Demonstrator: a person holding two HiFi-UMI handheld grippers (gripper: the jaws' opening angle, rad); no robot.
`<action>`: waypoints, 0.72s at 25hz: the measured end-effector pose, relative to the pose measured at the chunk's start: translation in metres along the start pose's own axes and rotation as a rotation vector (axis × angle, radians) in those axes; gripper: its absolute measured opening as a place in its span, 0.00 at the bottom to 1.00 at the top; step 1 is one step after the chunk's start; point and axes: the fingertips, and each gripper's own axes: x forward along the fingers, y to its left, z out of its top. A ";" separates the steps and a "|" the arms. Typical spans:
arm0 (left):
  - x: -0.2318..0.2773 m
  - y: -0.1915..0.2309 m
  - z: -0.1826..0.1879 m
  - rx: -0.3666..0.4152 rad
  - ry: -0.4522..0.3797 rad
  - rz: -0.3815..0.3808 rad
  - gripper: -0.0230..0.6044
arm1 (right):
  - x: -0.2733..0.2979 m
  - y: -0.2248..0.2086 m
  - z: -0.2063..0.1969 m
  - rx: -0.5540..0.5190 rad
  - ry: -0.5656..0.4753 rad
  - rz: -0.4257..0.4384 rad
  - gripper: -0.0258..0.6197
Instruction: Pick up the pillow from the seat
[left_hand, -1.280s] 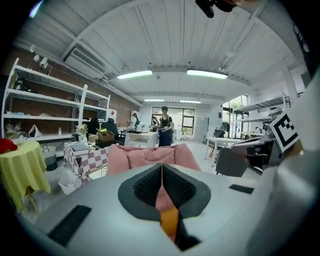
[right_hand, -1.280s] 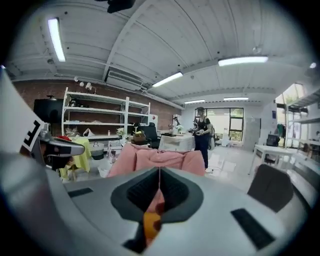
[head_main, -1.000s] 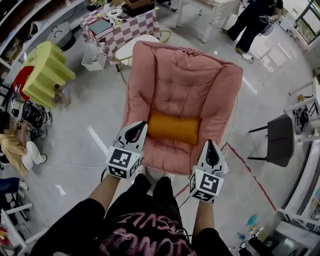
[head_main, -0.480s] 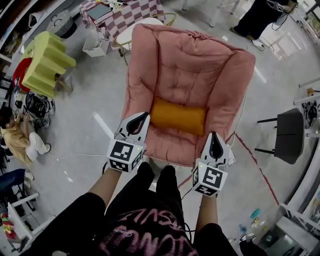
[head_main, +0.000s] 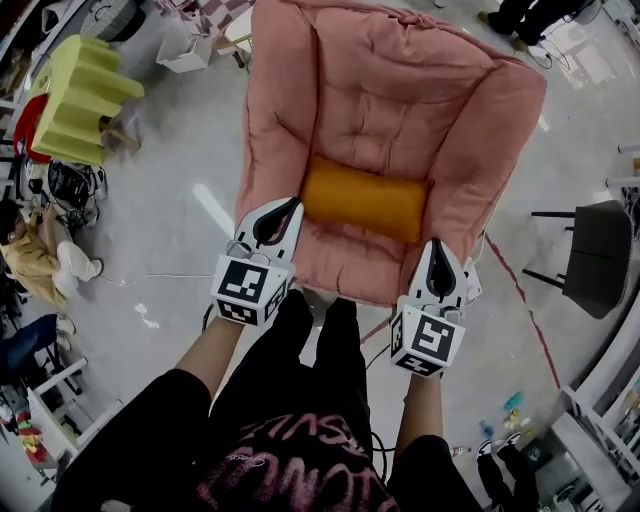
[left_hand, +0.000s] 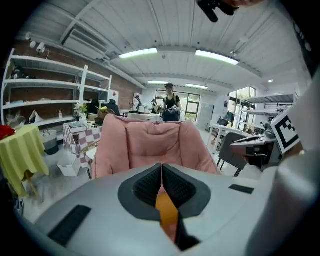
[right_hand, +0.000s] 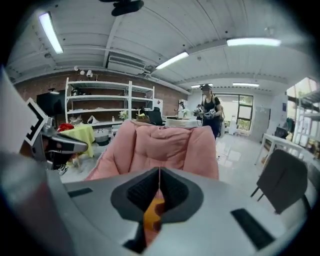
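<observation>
Both grippers, left (head_main: 278, 212) & right (head_main: 437, 258), jaws together & empty, hover near orange pillow (head_main: 366, 198) on pink chair (head_main: 390, 100).

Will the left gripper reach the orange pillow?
Probably yes. Nothing lies between the left gripper and the orange pillow on the pink chair, but its jaws are shut and must open first.

The pink armchair (head_main: 390, 110) is soft, puffy cloth with stitched dents. The orange pillow (head_main: 365, 200) is smoother cloth and not shiny. The left gripper (head_main: 281, 209) and right gripper (head_main: 437, 247) are smooth grey plastic with bumpy black pads (left_hand: 145, 187). The grey floor (head_main: 180, 230) shines.
</observation>
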 end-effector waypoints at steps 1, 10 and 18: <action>0.005 0.001 -0.007 -0.006 0.009 0.003 0.06 | 0.005 -0.001 -0.005 0.003 0.008 0.003 0.07; 0.036 0.010 -0.058 -0.046 0.061 0.023 0.06 | 0.044 -0.002 -0.058 0.025 0.083 0.017 0.07; 0.061 0.006 -0.101 -0.047 0.100 0.019 0.06 | 0.064 0.001 -0.113 0.028 0.172 0.043 0.07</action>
